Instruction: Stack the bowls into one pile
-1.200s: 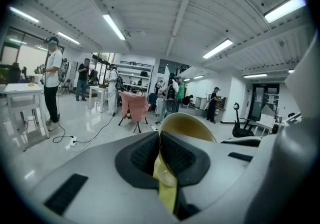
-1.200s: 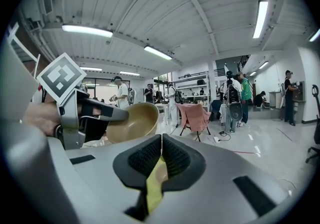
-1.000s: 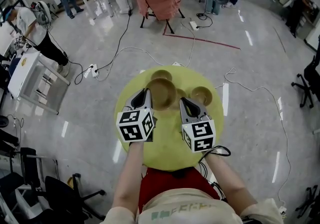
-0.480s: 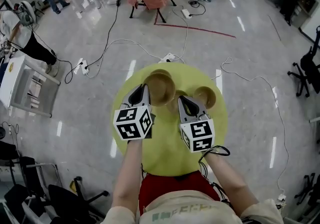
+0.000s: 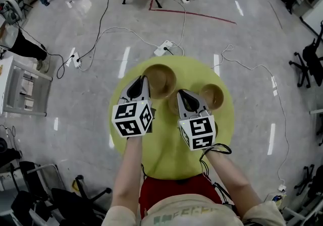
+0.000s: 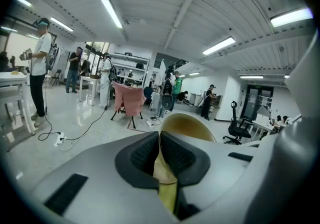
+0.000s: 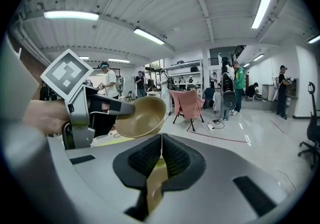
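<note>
On the desk (image 5: pixel 166 152), the right bowl (image 5: pixel 213 97) sat just right of the right tool (image 5: pixel 181 94), which gripped the middle bowl (image 5: pixel 173 105). The left tool (image 5: pixel 143 79) held the far bowl (image 5: pixel 161 81) behind and left.

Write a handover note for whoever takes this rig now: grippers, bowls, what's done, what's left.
Left gripper: shut on the rim of the first bowl, held in the air.
Right gripper: shut on the rim of the second bowl.
Third bowl: free, on the right of the yellow table.
Done: both bowls gripped; none visibly nested.
Left: nest all three into one pile.
</note>
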A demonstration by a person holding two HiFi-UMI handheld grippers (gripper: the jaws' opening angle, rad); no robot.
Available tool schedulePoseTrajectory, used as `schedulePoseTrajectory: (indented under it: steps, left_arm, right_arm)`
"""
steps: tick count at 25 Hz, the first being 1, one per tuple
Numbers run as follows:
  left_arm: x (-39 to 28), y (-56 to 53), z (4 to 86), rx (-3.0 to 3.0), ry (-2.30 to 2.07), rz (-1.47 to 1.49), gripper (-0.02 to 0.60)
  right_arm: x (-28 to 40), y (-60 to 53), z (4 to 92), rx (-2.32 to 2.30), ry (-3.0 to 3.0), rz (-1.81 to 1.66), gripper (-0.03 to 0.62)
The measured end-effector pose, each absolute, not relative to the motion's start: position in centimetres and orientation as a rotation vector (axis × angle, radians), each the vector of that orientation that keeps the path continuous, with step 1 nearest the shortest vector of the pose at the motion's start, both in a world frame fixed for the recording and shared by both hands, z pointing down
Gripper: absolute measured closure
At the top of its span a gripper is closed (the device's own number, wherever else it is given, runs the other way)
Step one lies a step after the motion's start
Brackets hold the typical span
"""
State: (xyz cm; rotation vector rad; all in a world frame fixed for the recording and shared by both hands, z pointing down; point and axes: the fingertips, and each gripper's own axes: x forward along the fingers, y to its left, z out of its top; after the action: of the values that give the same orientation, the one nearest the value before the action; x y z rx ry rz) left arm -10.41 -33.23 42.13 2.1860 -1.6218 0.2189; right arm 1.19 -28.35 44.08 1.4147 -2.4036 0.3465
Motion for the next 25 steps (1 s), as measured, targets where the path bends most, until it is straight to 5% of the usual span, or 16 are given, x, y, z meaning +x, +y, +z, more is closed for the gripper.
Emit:
schedulePoseTrajectory:
  steps: [25]
  left_arm:
    - [-9.8, -39.0, 51.0, 2.138, -1.504, 0.305, 0.548]
  right_arm:
    - [0.3, -33.3, 50.6, 1.427, -2.298, 0.452, 0.557]
